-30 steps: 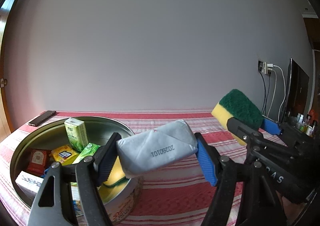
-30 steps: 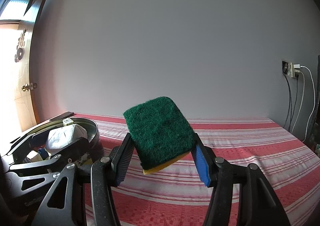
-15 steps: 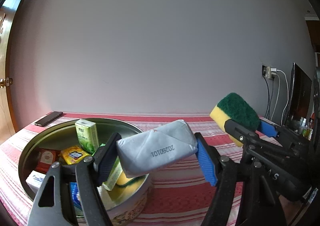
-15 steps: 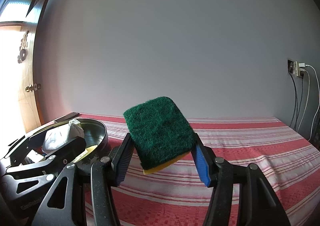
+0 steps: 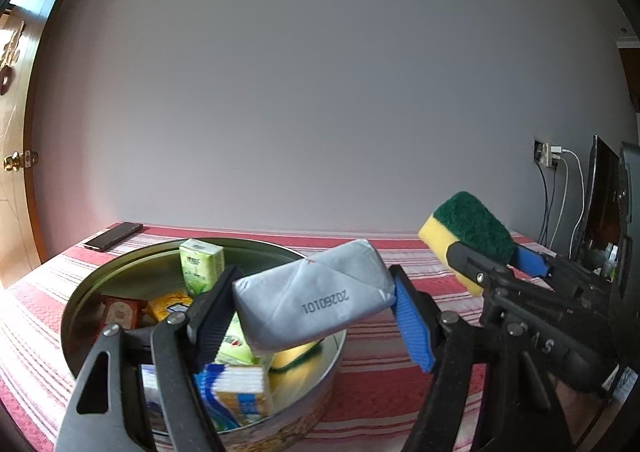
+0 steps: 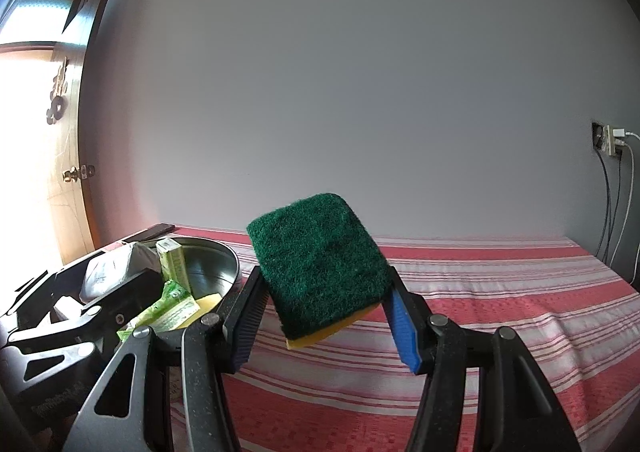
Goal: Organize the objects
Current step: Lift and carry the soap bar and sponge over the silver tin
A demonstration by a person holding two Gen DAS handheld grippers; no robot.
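Round metal tin (image 5: 100, 284) near the table's left edge holds several items. Left gripper (image 5: 316, 308) clamps a grey foil-wrapped packet (image 5: 312, 300); right gripper (image 6: 324, 304) clamps a green-and-yellow sponge (image 6: 316, 260); both remain unplaced.

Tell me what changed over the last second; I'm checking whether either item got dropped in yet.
Nothing was released. The left gripper carried the grey packet further over the round tin. The right gripper kept its hold on the green sponge above the striped cloth.
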